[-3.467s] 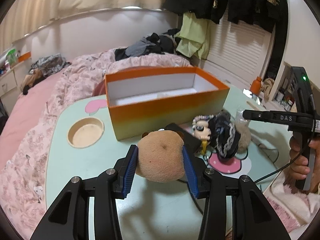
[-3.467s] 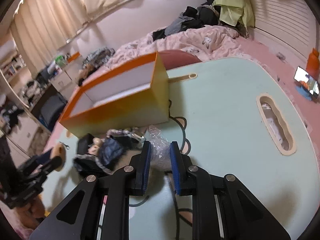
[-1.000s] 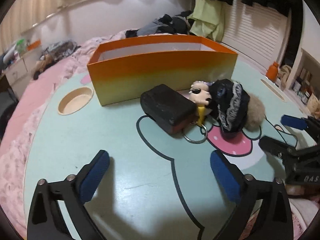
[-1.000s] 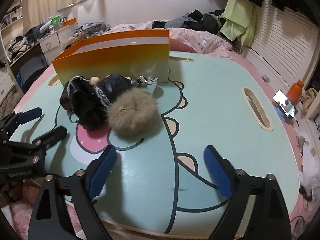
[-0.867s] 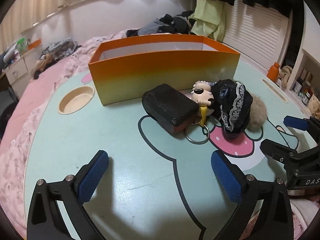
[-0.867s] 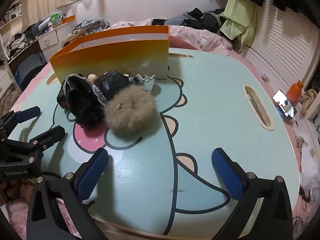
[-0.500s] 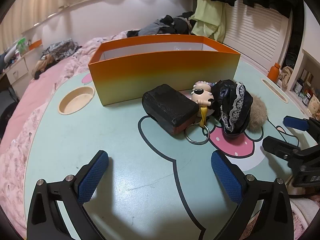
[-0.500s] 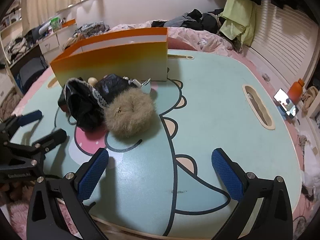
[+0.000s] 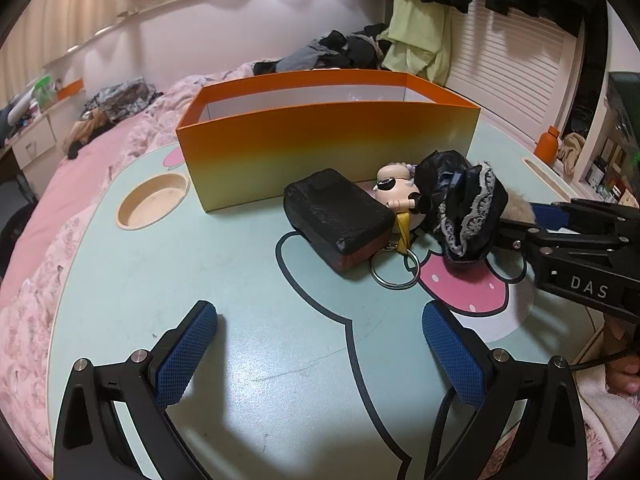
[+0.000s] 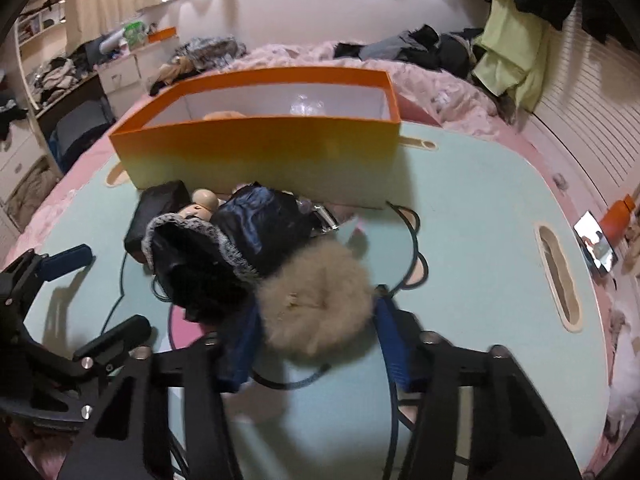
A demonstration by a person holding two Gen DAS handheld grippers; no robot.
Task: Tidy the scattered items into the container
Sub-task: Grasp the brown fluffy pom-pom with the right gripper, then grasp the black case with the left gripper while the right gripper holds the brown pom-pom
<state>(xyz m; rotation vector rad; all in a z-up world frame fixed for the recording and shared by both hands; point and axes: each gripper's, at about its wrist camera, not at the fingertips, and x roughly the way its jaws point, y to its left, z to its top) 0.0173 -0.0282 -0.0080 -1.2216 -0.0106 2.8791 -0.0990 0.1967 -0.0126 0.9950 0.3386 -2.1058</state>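
Note:
The orange box (image 9: 328, 140) (image 10: 260, 148) stands at the table's far side, with a brown plush (image 10: 224, 115) and a clear bag (image 10: 304, 104) inside. In front of it lie a black pouch (image 9: 336, 212) (image 10: 156, 208), a doll in a black lace dress (image 9: 460, 200) (image 10: 256, 228) and a key ring (image 9: 394, 270). My right gripper (image 10: 316, 344) (image 9: 520, 218) is closing on a beige fluffy ball (image 10: 316, 304) (image 9: 516, 200), and its blue pads touch the fur on both sides. My left gripper (image 9: 320, 340) (image 10: 96, 296) hovers open and empty over the near table.
The table has a round cup recess (image 9: 154, 200) at the left and a long slot (image 10: 556, 276) at the right. A phone (image 10: 596, 246) and an orange bottle (image 10: 618, 216) lie beyond the right edge. A pink-covered bed (image 9: 60, 200) surrounds the far side.
My right gripper has moved forward up to the fluffy ball and its jaws have narrowed from wide apart to touching the fur. My left gripper has kept still and open.

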